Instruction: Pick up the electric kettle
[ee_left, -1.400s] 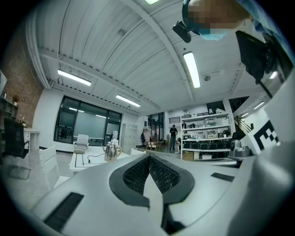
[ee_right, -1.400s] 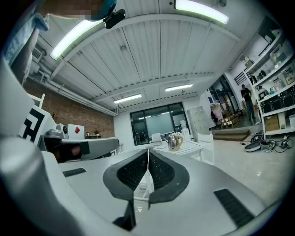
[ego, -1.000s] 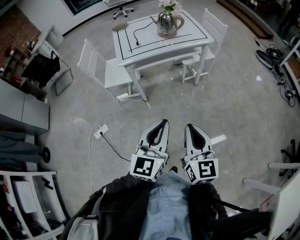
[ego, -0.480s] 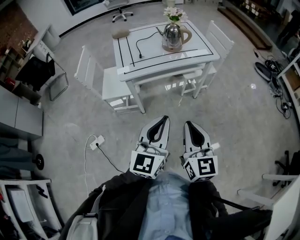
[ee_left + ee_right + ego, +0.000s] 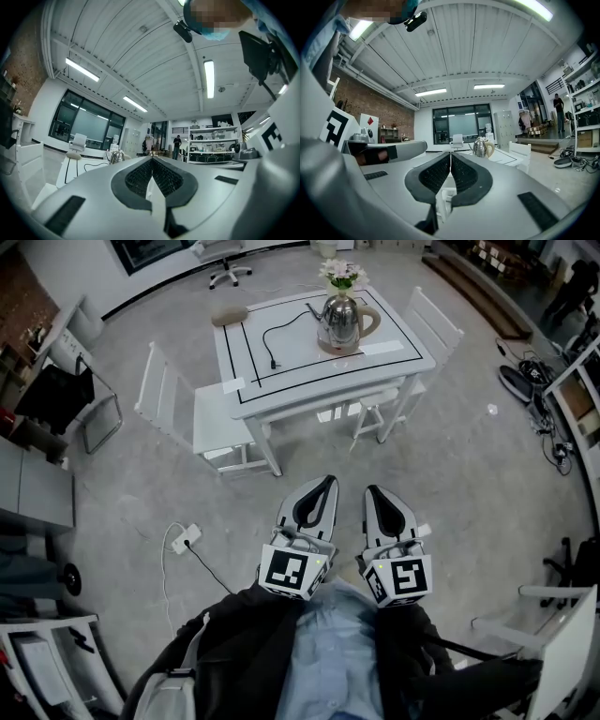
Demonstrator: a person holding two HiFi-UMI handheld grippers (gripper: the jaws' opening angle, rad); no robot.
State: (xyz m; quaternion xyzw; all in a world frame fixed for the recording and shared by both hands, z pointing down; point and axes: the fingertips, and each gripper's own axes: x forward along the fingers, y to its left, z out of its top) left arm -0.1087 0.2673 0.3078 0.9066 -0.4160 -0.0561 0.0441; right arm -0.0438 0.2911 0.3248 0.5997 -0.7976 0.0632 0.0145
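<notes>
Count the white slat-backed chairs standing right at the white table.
2. The left chair stands at the table's left side, the right chair at its right side. Seats farther off aren't counted.

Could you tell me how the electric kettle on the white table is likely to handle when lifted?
The electric kettle looks like polished metal, so its body may be slippery; the side handle seems the safer grip. The black cord beside it lies loose and might drag.

Floor (image 5: 323,454) clear to table (image 5: 291,371); left chair (image 5: 214,418), right chair (image 5: 433,326) flank it; flowers (image 5: 340,272) behind kettle (image 5: 339,321).
</notes>
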